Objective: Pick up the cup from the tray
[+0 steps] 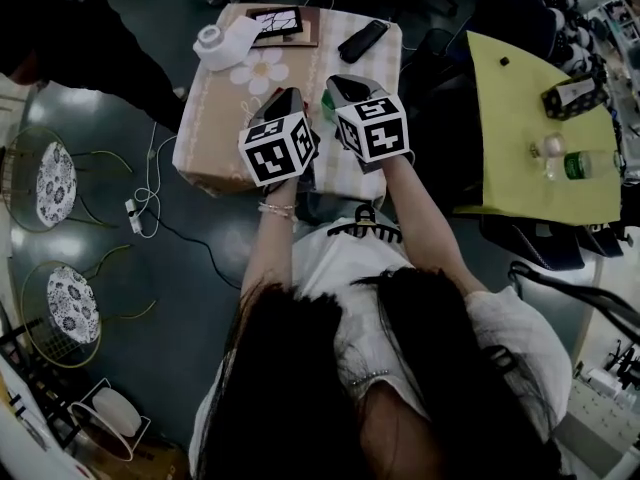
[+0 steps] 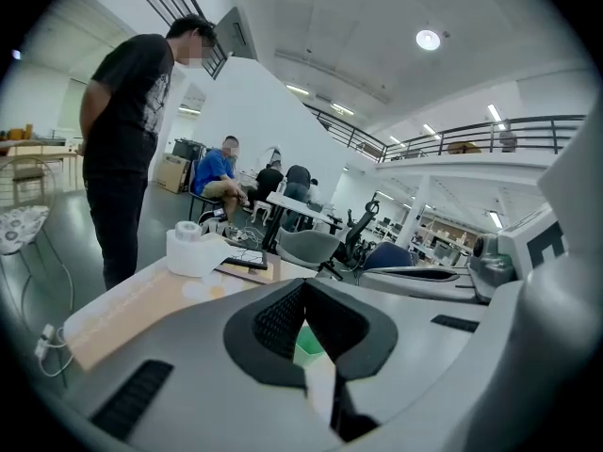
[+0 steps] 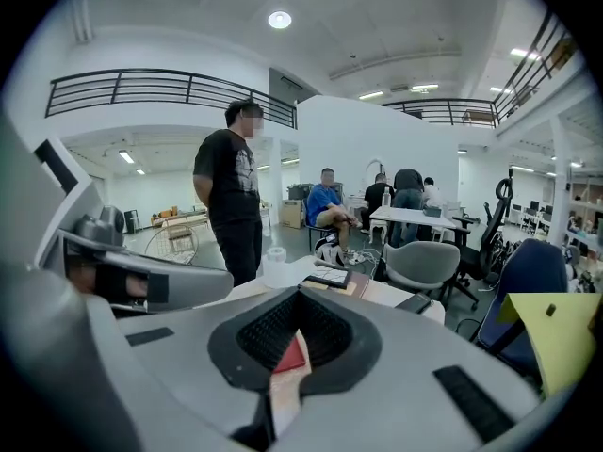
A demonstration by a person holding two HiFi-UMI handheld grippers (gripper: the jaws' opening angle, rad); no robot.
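Note:
My two grippers hang side by side over the near edge of a small table with a beige cloth (image 1: pixel 215 118). The left gripper (image 1: pixel 285 96) has its jaws together, and a green thing (image 2: pixel 306 347) shows on the table through the gap behind the tips. That green thing (image 1: pixel 327 105), perhaps the cup, lies between the two grippers in the head view. The right gripper (image 1: pixel 345 83) is shut with nothing in it, and a red patch (image 3: pixel 290 356) shows below its jaws. A brown tray (image 1: pixel 283 26) carrying a dark framed picture sits at the table's far side.
A white paper roll (image 1: pixel 212 40) and a black phone (image 1: pixel 362 40) lie on the far part of the table. A person in black (image 2: pixel 127 130) stands at its left. A yellow table (image 1: pixel 520 158) with bottles is at the right. Patterned chairs (image 1: pixel 55 183) and a cable (image 1: pixel 140 213) are on the floor at the left.

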